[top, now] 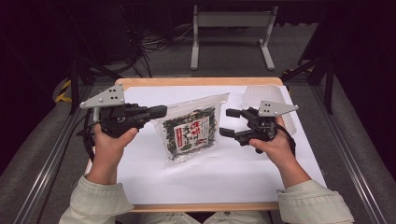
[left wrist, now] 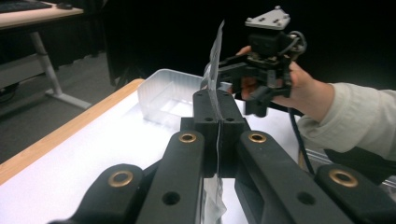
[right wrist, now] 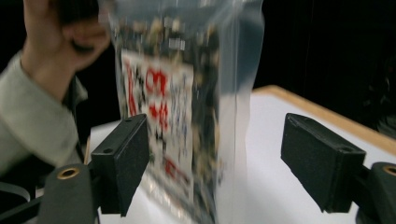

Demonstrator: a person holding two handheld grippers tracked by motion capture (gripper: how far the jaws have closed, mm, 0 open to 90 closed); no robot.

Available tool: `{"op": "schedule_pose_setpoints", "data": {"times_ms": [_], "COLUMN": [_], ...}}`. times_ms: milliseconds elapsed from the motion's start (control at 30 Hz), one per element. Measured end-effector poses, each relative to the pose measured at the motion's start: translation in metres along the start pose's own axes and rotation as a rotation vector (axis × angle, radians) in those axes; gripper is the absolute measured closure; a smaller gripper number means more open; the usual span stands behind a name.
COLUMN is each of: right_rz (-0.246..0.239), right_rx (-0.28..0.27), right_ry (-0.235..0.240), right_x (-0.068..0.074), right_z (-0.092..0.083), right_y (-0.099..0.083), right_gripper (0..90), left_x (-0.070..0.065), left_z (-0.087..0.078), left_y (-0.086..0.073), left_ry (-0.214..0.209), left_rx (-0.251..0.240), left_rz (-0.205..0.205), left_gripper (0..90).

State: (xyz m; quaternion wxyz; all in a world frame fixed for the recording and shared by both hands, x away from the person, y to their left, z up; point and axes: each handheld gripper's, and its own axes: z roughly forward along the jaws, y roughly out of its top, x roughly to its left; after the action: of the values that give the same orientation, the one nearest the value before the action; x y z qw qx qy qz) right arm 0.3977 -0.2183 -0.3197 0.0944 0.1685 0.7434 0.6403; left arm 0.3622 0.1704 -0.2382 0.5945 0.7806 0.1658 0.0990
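Clear snack bag (top: pixel 191 133), red-labelled: raised above white surface (top: pixel 224 172), one edge clamped by left gripper (top: pixel 156 112) fingers. Right gripper (top: pixel 229 122): fingers spread wide, just beside bag, gripping nothing. Clear tray (left wrist: pixel 163 95) behind.

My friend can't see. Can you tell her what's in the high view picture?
A person's left gripper is clamped shut on the edge of a clear snack bag above a white table. The right gripper, jaws open, is beside the bag's other edge.
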Motion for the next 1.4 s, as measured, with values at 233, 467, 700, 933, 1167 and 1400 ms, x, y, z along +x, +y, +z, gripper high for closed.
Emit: {"op": "schedule_pose_setpoints", "data": {"times_ms": [233, 467, 700, 933, 1167, 1400], "right_rz": [-0.002, -0.030, -0.054, -0.068, -0.132, -0.128], "right_rx": [0.017, 0.042, 0.052, 0.075, 0.186, 0.200], "right_ry": [0.045, 0.111, 0.162, 0.202, 0.279, 0.290], "right_x": [-0.009, -0.004, 0.000, 0.001, 0.010, 0.013], "right_z": [0.023, 0.046, 0.061, 0.062, 0.061, 0.062], "right_y": [0.004, 0.004, 0.005, 0.006, 0.007, 0.008], "right_gripper": [24.5, 23.2, 23.6, 41.9, 73.8, 75.3], "left_x": [-0.004, -0.006, -0.004, -0.004, -0.007, -0.006], "left_z": [0.004, 0.006, 0.006, 0.005, 0.004, 0.003], "left_y": [0.001, 0.001, -0.001, -0.002, -0.001, -0.001], "left_ry": [-0.013, -0.028, -0.034, -0.027, -0.011, -0.008], "left_rx": [0.003, -0.002, -0.014, -0.019, -0.009, -0.011], "left_rz": [0.008, 0.020, 0.006, 0.000, 0.017, 0.010], "left_gripper": [90.0, 90.0, 90.0, 90.0, 90.0, 90.0]}}
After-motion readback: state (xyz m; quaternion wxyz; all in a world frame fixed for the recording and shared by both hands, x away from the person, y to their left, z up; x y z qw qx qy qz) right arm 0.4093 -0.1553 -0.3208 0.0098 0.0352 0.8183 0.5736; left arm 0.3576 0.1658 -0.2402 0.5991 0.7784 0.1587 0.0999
